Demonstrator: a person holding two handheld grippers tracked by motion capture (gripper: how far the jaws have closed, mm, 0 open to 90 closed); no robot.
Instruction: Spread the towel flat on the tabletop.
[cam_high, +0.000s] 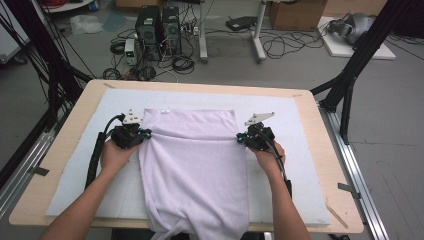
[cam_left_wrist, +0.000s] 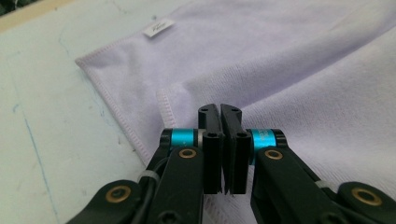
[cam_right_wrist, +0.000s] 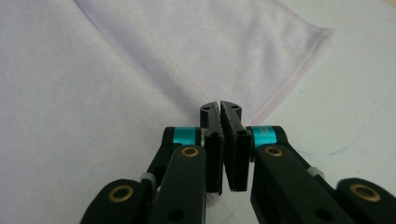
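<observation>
Left gripper (cam_high: 145, 134), jaws pressed together on the left hem of the towel (cam_high: 195, 165), seen in the left gripper view (cam_left_wrist: 220, 112) pinching a raised fold of lilac cloth (cam_left_wrist: 289, 70) just behind the stitched edge. Right gripper (cam_high: 240, 138), jaws likewise closed, clamping the towel's right hem; in the right gripper view (cam_right_wrist: 220, 108) nipping the cloth (cam_right_wrist: 93, 93) where the hem runs down to the jaw tips. Blue bands on both grippers, brass rivets on the black arms, a grey three-cornered plate on top of each, a black cable trailing back along each forearm.

Held by the left hand (cam_high: 116, 155) and right hand (cam_high: 267, 157), forearms coming in from the bottom of the high view.

Between the two grippers, lilac towel spread flat, far edge straight, with a small white label (cam_left_wrist: 158, 27) near the far left corner. Creases drawn from each pinch toward the middle. Near end hanging over the table's front edge, bunched at the bottom.

Under the towel, a pale blue mat (cam_high: 295, 125) with faint pen marks, lying on a light wooden table (cam_high: 80, 100) with rounded corners.

Beyond the table, grey floor with two black computer towers (cam_high: 159, 27), tangled cables (cam_high: 180, 62), white table legs (cam_high: 258, 30), a cardboard box (cam_high: 297, 14) and black frame struts (cam_high: 360, 55) at either side
</observation>
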